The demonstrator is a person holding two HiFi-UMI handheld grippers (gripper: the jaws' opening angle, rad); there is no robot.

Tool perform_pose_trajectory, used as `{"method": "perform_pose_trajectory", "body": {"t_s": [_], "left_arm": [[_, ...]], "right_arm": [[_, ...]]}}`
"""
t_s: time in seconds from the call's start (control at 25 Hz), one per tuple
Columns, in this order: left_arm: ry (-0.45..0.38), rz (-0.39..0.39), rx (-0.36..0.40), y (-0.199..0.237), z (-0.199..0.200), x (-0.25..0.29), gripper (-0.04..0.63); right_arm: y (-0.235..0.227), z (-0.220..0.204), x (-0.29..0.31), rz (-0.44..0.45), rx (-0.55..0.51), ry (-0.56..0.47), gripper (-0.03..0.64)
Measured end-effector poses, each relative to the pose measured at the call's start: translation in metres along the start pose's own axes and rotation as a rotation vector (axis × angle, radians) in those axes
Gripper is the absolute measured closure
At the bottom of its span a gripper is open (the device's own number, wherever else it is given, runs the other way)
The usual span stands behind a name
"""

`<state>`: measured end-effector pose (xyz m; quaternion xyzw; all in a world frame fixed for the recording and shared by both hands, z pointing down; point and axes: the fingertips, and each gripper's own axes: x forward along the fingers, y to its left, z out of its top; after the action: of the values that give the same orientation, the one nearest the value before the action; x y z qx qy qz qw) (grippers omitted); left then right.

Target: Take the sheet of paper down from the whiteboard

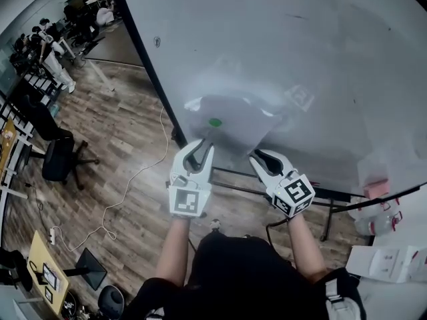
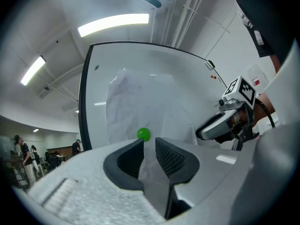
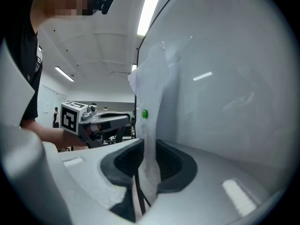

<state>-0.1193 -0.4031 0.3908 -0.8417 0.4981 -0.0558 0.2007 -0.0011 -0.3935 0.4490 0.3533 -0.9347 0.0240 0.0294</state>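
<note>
The sheet of paper [image 1: 233,122] hangs on the whiteboard [image 1: 320,59], pinned by a single green magnet [image 1: 215,122] that sits low on the sheet and toward its left side. In the left gripper view the sheet stands taller than it is wide, with its long axis running up the board, and its surface is creased.

Both grippers point at the sheet's lower edge from below. The right gripper [image 1: 260,157] has its fingers [image 3: 124,161] pinching the lower right part of the sheet. In the right gripper view a strip of paper runs straight down between the pads and stands off the board there. The left gripper [image 1: 203,145] is just under the magnet with its fingers [image 2: 171,156] spread, a clear gap between the pads. Pale paper seems to reach down into that gap, though the view there is too flat to be sure, and the pads do not press on it.

The relation that matters is magnet to fingers. The magnet lies just above and ahead of the left gripper's tips, well to the left of the right gripper's hold, so the left gripper is much the nearer to it. In my judgement the sheet comes free either when the left fingers take the magnet off, or when the right gripper draws the paper down and away from under it. The second way risks a tear at the pinned spot.
</note>
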Motion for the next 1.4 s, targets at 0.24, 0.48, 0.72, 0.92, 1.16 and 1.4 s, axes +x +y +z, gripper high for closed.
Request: {"method": "perform_pose_trajectory", "body": {"t_s": [0.24, 0.48, 0.72, 0.92, 1.16, 1.4], "left_arm": [[-0.022, 0.002, 0.044, 0.004, 0.006, 0.026, 0.459], [-0.042, 0.021, 0.066, 0.01, 0.01, 0.043, 0.454], [-0.025, 0.024, 0.075, 0.012, 0.006, 0.051, 0.443], [-0.03, 0.053, 0.113, 0.012, 0.006, 0.053, 0.446], [-0.001, 0.078, 0.137, 0.011, 0.001, 0.053, 0.46], [0.044, 0.11, 0.101, 0.009, -0.007, 0.053, 0.459]], "right_arm": [[-0.005, 0.014, 0.007, 0.0, -0.023, -0.021, 0.528], [-0.007, 0.017, 0.014, 0.006, -0.087, -0.017, 0.528], [-0.012, 0.019, 0.019, 0.019, -0.09, -0.017, 0.528], [-0.012, 0.021, 0.023, 0.033, -0.079, -0.03, 0.528], [-0.013, 0.021, 0.027, 0.047, -0.071, -0.033, 0.528], [-0.014, 0.025, 0.027, 0.054, -0.068, -0.043, 0.531]]}}
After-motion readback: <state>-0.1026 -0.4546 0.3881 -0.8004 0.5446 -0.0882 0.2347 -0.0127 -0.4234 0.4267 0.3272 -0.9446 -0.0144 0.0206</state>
